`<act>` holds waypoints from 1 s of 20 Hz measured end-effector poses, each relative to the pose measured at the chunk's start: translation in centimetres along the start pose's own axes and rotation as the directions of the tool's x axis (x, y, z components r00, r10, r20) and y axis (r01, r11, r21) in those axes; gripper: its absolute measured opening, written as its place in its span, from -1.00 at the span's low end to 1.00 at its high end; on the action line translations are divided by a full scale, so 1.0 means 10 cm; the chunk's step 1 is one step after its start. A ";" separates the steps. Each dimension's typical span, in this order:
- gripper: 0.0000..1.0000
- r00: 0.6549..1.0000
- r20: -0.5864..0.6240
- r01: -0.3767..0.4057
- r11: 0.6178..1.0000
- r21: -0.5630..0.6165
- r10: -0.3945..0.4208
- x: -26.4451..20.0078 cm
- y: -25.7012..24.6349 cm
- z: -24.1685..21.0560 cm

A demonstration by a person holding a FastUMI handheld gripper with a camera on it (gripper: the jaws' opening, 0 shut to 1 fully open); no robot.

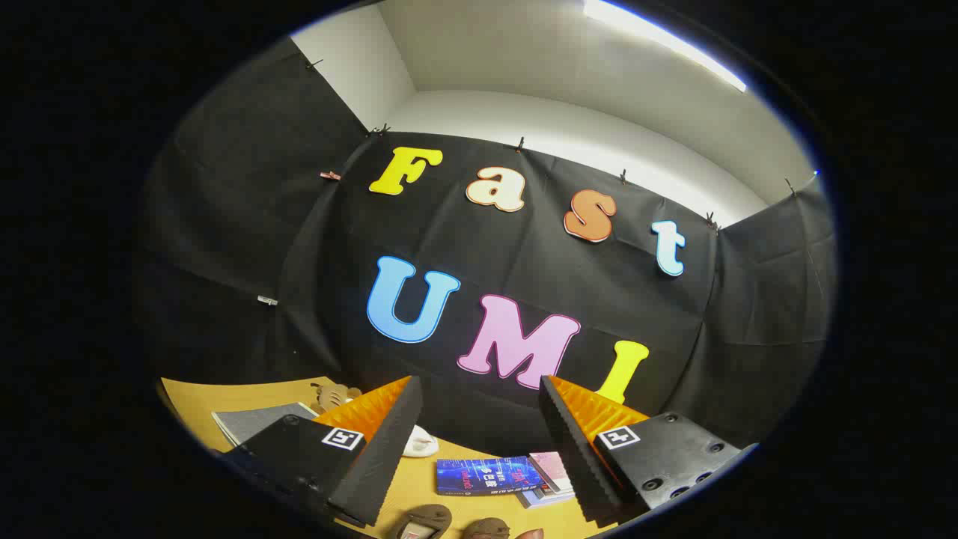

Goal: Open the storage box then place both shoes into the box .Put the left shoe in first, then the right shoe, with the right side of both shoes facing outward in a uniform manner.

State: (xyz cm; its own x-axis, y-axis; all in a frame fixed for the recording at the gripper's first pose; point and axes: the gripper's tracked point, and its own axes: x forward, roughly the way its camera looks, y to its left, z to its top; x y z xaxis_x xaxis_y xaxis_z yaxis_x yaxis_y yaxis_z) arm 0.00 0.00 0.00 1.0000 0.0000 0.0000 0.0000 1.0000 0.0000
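above the wooden table [224, 400], claw [479, 427] wide and empty, books [501, 475] between fingers, shoes [426, 520] nearest

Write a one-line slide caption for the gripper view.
Open gripper held above the wooden table, nothing between its fingers; books lie ahead, shoe tips just below.

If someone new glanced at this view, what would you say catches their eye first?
Most likely the claw itself: its two fingers stand wide apart, holding nothing, raised toward the booth's black cloth wall. Between the fingers, on the yellow-brown table, lies a blue book on a small stack. Nearer still, two brown shoes peek up from below, and a white object sits just beside one finger.
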 end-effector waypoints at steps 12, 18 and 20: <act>0.94 1.000 -0.004 0.002 1.000 -0.004 -0.002 0.00 -0.01 -0.04; 0.94 1.000 -0.008 -0.002 1.000 -0.003 0.002 -0.01 -0.01 -0.06; 0.94 1.000 -0.006 -0.005 1.000 -0.004 0.005 -0.01 0.00 -0.05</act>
State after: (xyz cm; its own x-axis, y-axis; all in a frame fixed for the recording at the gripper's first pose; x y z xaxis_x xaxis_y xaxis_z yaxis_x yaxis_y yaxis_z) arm -0.08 0.02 -0.49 1.0000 0.0054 -0.0056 -0.0054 1.0000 -0.0036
